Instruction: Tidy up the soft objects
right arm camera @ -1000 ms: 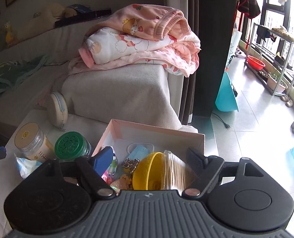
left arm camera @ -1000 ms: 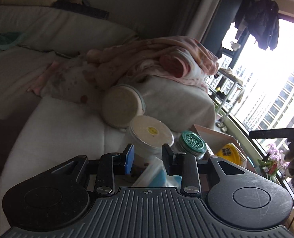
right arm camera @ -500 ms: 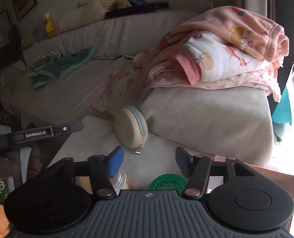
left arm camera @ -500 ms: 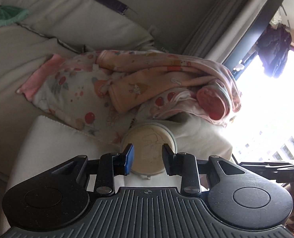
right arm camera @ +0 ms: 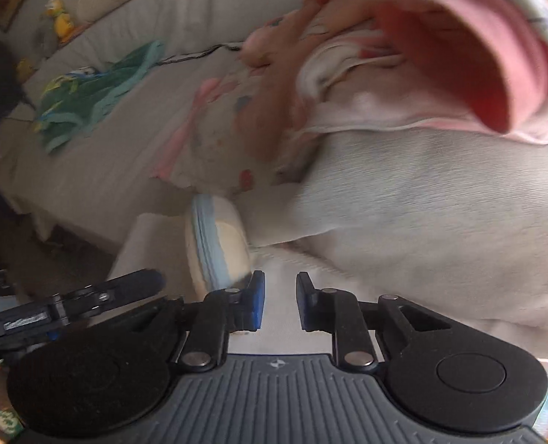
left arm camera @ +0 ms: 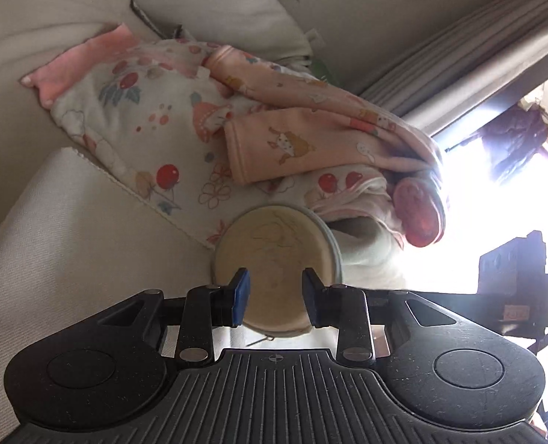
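The left gripper (left arm camera: pixel 276 298) stands part open and empty, with the round beige zip pouch (left arm camera: pixel 274 259) on edge just beyond its fingertips, against the pink printed clothes (left arm camera: pixel 237 125). The right gripper (right arm camera: pixel 278 301), jaws just closing on nothing, has the pouch just left of its fingertips.

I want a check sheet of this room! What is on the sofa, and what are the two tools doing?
Surface: pale cushion beside the sofa.
Job's things: pink printed clothes heaped on the sofa arm; round cream pouch on edge below them.
Clutter: green cloth, yellow toy.
Grippers: left tool open, pouch just ahead; right tool has just been closing, nothing between.
Cables: dark cord on the sofa.
Surroundings: curtain, bright window.
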A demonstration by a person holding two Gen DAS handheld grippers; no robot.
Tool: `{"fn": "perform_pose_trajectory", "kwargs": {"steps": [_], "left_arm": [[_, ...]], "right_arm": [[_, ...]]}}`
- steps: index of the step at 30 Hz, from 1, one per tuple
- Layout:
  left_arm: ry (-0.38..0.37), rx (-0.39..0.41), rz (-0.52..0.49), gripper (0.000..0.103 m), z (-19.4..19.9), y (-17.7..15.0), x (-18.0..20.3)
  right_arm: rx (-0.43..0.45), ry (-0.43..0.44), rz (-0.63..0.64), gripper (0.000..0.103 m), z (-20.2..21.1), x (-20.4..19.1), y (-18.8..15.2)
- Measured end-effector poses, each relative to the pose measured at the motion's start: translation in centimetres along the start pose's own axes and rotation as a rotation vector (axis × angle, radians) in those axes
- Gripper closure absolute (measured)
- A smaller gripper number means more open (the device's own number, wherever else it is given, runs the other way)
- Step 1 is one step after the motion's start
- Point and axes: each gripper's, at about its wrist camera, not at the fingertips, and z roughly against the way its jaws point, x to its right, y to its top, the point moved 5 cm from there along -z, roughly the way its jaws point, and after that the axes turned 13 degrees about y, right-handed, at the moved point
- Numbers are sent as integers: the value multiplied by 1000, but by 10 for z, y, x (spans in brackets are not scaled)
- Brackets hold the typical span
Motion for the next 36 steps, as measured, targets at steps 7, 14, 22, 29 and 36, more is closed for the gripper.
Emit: {"fn": "perform_pose_trajectory", "kwargs": {"steps": [7,14,22,29,36], "left_arm": [[-22,40,44,69,13,11,-3],[52,22,-37,63,16,14,16],[275,29,-267,60,-1,2,47],[422,79,-438,58,-28,-7,63],[461,65,-411,59,-25,-13,66]], "right_arm": [[-30,-4,40,83,-15,-21,-3],[-56,11,62,83,-26,-32,-4],[37,-68,116,83,14,-25,-16],[116,-153,290,60,91,-27,-49],[-43,-78,495,26,106,-57,-122]]}}
